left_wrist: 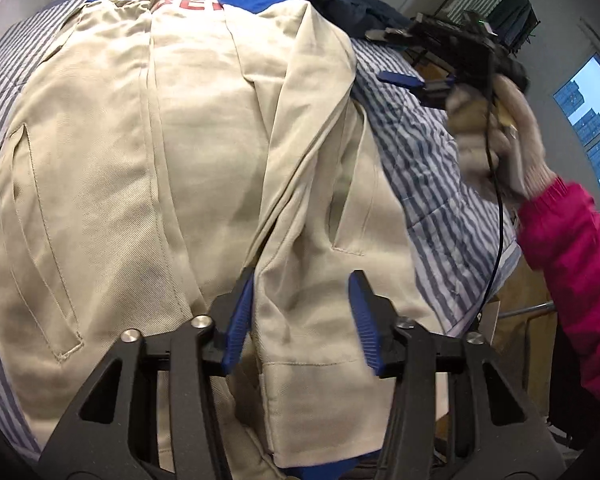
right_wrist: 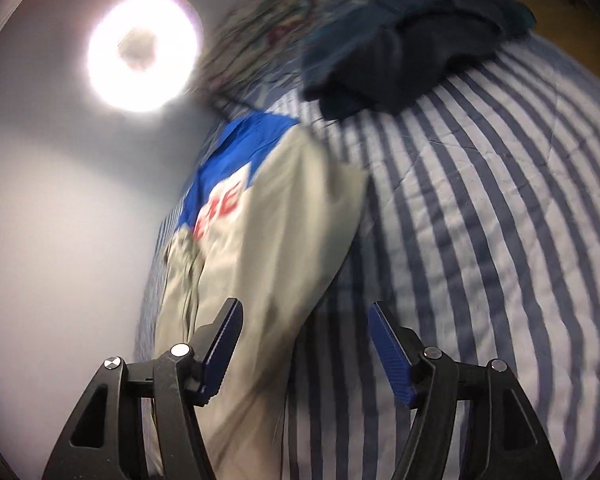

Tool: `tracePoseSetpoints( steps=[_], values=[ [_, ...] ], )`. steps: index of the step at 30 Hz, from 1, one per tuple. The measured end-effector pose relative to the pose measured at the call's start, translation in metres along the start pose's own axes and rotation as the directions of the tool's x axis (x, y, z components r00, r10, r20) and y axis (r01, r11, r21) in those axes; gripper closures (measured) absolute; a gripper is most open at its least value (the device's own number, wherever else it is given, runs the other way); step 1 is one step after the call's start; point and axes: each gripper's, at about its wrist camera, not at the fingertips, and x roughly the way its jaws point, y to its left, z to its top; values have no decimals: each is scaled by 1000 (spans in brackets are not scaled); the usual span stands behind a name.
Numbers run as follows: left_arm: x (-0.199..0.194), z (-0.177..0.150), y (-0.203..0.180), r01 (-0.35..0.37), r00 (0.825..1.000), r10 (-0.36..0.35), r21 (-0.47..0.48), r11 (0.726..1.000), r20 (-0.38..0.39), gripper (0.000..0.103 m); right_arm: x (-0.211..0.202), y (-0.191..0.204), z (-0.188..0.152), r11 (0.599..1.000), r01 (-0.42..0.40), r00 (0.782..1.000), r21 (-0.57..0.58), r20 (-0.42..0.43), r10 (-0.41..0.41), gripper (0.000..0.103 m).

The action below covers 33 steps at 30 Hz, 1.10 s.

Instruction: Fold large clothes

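Observation:
A large beige jacket (left_wrist: 172, 152) with a blue yoke and red letters lies spread on the striped bed, its right side folded inward. My left gripper (left_wrist: 302, 280) is open, low over the jacket's bottom hem, its fingers either side of the folded panel's edge. My right gripper (left_wrist: 404, 80) shows in the left wrist view, held in a gloved hand above the bed to the right of the jacket. In the right wrist view my right gripper (right_wrist: 304, 312) is open and empty, above the jacket (right_wrist: 260, 240), which is blurred.
The blue-and-white striped quilt (left_wrist: 432, 184) covers the bed and also shows in the right wrist view (right_wrist: 480, 200). A dark navy garment pile (left_wrist: 340, 4) lies at the bed's far end, also in the right wrist view (right_wrist: 400, 52). A bright ceiling lamp (right_wrist: 140, 52) glares. Windows (left_wrist: 588, 128) are at the right.

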Motion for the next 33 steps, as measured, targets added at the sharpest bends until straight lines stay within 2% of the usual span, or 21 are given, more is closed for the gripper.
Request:
tracePoseSetpoints(
  steps=[2,5,9,12,13,14,17,18,20,23,25,27,30,31,33],
  values=[
    [4,1,2,-6,1000,6,5,1000,-15,74,15,-13,8,997,-38,999,69,15,37,34],
    [8,1,6,-3,1000,3,7,1000,-28,82,37,-28,17,981,-103,994,164,37,98,34],
    [6,0,4,-13,1000,14,14,1000,-28,82,57,-26,30,962,-181,982,205,96,164,35],
    [5,2,-1,-39,999,40,28,999,-18,79,71,-24,43,953,-202,977,226,115,180,39],
    [7,2,-2,-37,999,38,35,999,-21,72,74,-23,46,950,-210,975,231,116,187,43],
    [10,3,-2,-31,999,32,36,999,-26,71,78,-21,49,946,-220,974,238,115,197,52],
    [15,5,-4,-30,999,31,27,999,-21,71,84,-13,53,945,-215,975,248,101,196,75],
    [15,5,-5,-30,999,31,29,999,-19,73,83,-6,54,954,-191,980,231,102,171,80],
    [15,3,-4,-27,1000,27,18,999,-14,90,80,12,59,975,-137,988,174,99,121,92],
    [13,0,1,-1,1000,1,-1,1000,-5,96,70,49,65,999,-19,995,51,98,13,95],
    [9,-2,3,11,1000,-11,-5,1000,5,98,68,78,68,997,74,993,-36,100,-70,96],
    [5,-4,3,27,999,-27,-9,1000,17,99,69,115,69,970,188,979,-154,114,-172,97],
    [0,-7,3,56,998,-56,-12,998,26,100,77,158,62,899,318,947,-301,138,-289,97],
    [-1,-9,3,67,997,-66,-16,998,27,100,85,175,61,874,341,940,-346,139,-312,98],
    [-1,-9,8,89,996,-88,-26,996,27,100,97,196,57,853,345,939,-391,126,-321,98]
  ],
)
